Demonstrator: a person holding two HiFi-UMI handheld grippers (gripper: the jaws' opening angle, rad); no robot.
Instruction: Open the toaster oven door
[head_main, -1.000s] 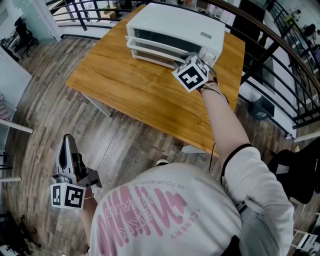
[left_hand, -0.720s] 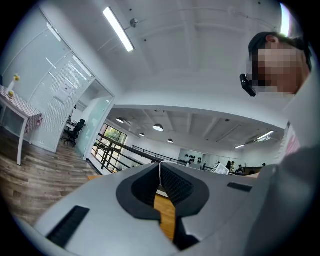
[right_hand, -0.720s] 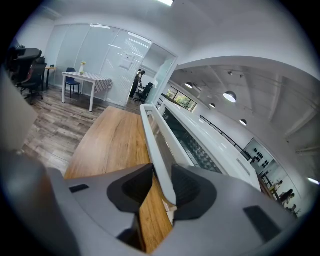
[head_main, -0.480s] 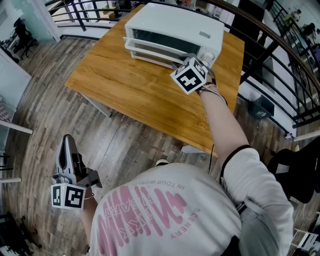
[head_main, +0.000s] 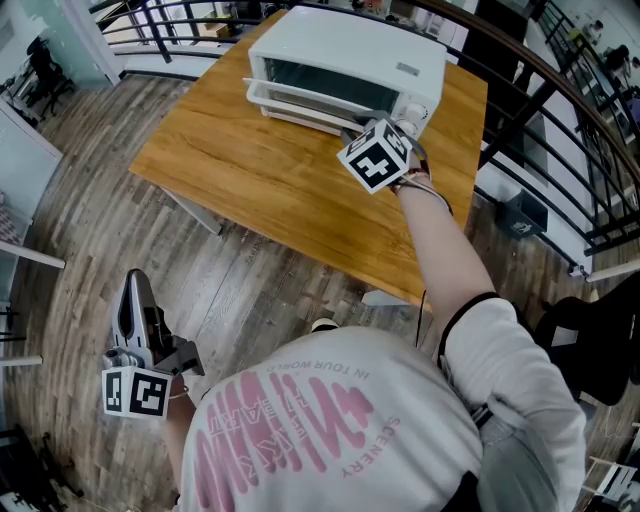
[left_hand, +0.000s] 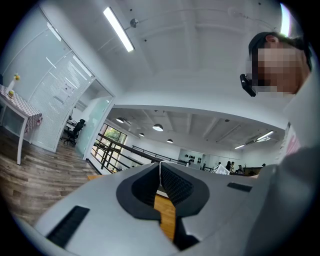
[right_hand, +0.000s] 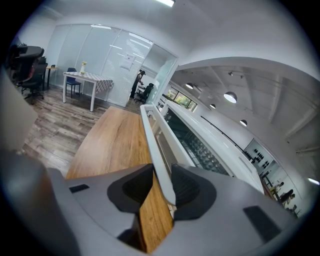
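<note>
Right hand-held gripper (right_hand: 162, 183) tight on door handle (right_hand: 152, 136).

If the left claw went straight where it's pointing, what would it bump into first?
Probably the wooden table, seen straight ahead past the shut left claw; how far off is unclear.

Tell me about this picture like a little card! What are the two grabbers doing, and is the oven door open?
Table: wooden table
Oven: white toaster oven at the table's far side
Door: not swung down yet
Right gripper: shut on the door handle
Left gripper: shut, empty, down at the person's side, away from the table
</note>
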